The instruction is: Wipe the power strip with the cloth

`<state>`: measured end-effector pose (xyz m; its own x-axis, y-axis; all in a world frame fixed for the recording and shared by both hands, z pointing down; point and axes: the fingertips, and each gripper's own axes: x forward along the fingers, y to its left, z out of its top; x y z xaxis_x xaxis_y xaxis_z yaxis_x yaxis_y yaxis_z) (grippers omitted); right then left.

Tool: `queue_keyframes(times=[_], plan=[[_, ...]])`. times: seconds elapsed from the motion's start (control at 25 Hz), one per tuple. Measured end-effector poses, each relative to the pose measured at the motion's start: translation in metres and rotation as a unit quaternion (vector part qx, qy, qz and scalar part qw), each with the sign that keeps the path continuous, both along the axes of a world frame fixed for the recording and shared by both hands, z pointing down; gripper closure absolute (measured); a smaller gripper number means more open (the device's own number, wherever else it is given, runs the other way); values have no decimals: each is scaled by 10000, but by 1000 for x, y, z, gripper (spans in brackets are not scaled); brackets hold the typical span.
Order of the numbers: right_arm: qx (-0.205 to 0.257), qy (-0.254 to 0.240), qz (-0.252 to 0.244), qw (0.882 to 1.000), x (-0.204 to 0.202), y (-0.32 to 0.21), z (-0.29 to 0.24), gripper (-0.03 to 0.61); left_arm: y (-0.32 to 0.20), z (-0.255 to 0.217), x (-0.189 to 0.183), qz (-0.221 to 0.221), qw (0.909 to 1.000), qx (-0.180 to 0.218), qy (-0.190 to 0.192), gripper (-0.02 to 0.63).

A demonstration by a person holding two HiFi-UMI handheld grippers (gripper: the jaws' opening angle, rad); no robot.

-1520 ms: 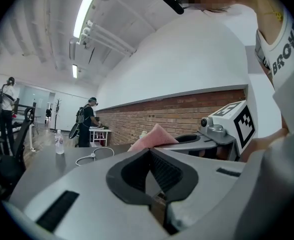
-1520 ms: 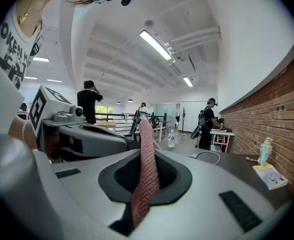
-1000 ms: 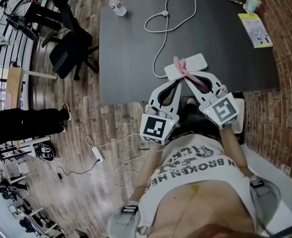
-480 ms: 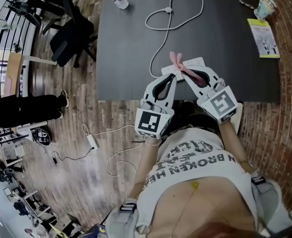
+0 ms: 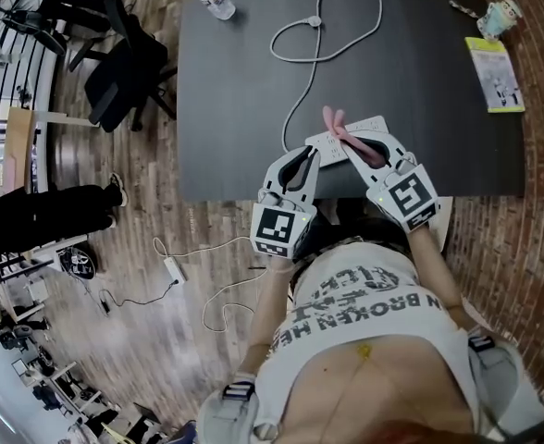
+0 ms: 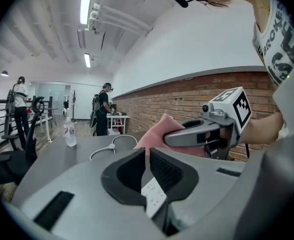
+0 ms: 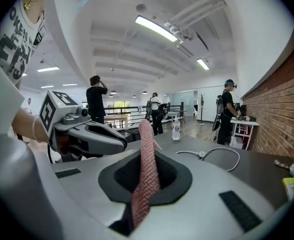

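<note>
Head view: with right gripper pinching cloth just above strip and left gripper pressed shut, empty, at strip's left end, best to lower cloth flat onto strip, steady that end, then sweep lengthwise.

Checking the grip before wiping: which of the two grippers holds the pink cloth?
The right gripper, its jaws pinched on the pink cloth; the left gripper is shut with nothing between its jaws.
</note>
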<state>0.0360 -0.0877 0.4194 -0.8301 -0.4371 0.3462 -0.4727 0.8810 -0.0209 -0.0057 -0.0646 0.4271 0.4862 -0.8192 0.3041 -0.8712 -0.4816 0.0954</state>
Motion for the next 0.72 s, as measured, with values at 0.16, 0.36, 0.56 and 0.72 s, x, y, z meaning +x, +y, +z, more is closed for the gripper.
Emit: queue_keyframes(times=[0.16,0.36,0.56,0.72], plan=[[-59,237,111,9996,-14,-8,19,561,-6,33,-16,225,9989,-398,-47,583],[-266,576,221,9977,-32,-13,52,561,-6,84,-28,660,9925,-992,-285,523],[-515,896,244,9943,-45,-19,86,561,-1,138,-24,1256,9762,-1711,-441,447],[-805,1122,153,9903,-54,-21,113,561,8,187,-19,1704,9564,-2225,-827,377]])
